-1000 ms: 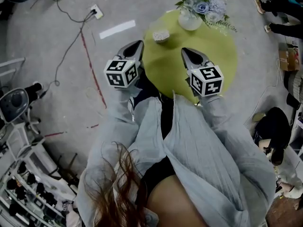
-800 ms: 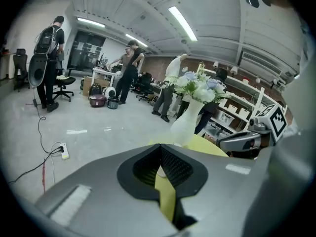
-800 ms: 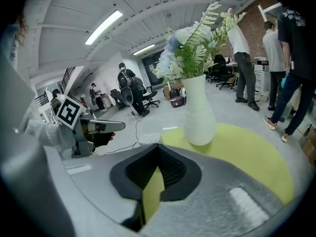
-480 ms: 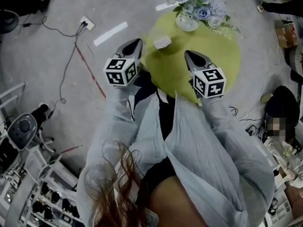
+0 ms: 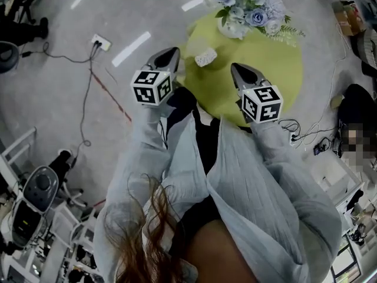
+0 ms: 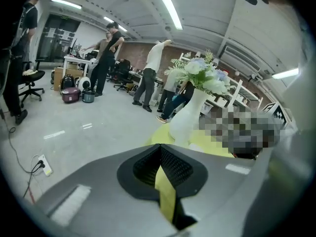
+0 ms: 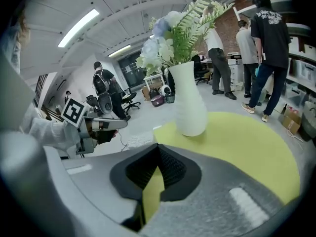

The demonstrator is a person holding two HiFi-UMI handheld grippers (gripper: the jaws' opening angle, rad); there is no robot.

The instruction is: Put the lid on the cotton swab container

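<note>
Surface: round yellow-green table [image 5: 277,63], standing on a grey floor [image 5: 53,99].
Container: cotton swab container [image 5: 205,56] sits on the table near its left edge, apart from both grippers; too small to tell whether it is closed.
Vase: white vase [image 5: 234,28] of pale flowers [image 5: 253,7], upright at the table's far edge.
Left gripper: left gripper [image 5: 171,53] has its jaws pressed together on nothing, at the table's left rim.
Right gripper: right gripper [image 5: 234,67] has its jaws pressed together, empty, over the table.
Floor: power strip [image 5: 97,40] with cable, white tape strips [image 5: 131,48], red line [image 5: 118,102].
Room: open office; people [image 6: 106,48] standing among desks and chairs under strip lights [image 6: 170,9].
</note>
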